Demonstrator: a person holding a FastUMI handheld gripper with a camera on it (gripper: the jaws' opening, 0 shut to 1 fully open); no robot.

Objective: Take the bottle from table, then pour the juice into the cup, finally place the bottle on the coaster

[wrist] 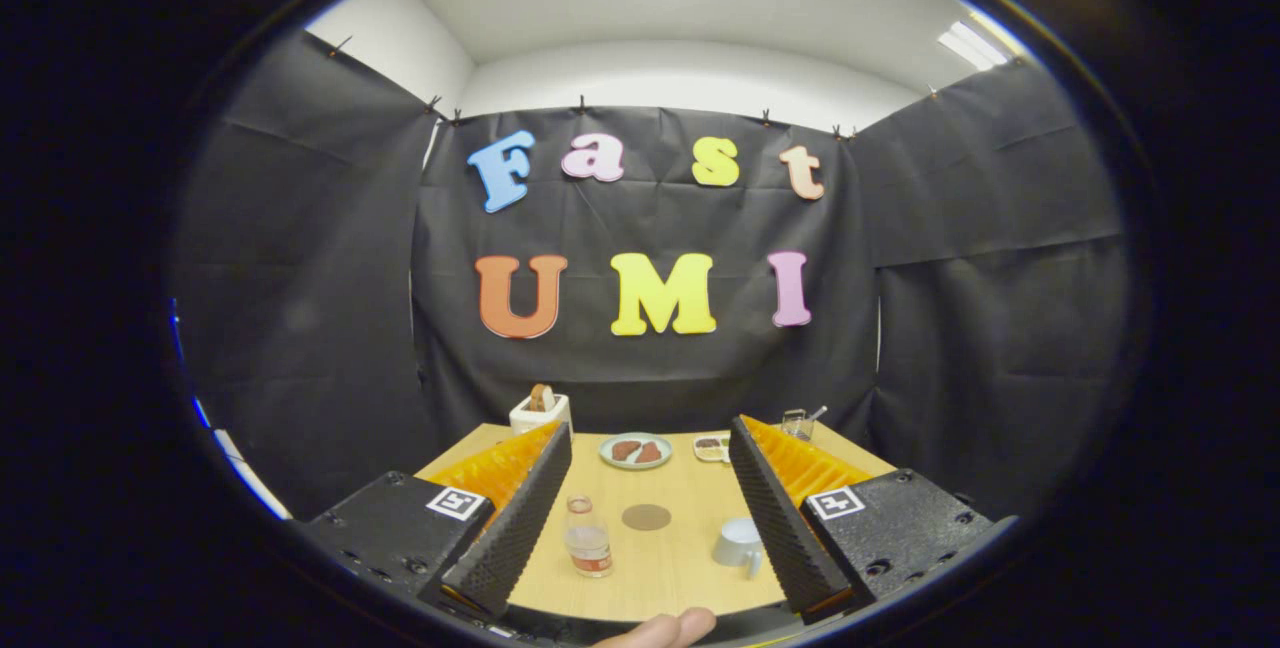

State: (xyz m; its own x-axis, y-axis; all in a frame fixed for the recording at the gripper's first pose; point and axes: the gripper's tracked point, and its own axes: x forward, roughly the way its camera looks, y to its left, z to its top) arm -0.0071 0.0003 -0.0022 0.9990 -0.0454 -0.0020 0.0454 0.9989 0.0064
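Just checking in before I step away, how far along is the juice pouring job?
Nothing looks done. The bottle stands untouched on the table. The gripper is open, bottle between its fingers, ungrasped. Left: grasping, pouring into the cup, then setting the bottle on the coaster.

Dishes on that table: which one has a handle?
The white cup, near the tool's open right-hand finger. The round plate with food and the small tray sit farther back and have no handle.
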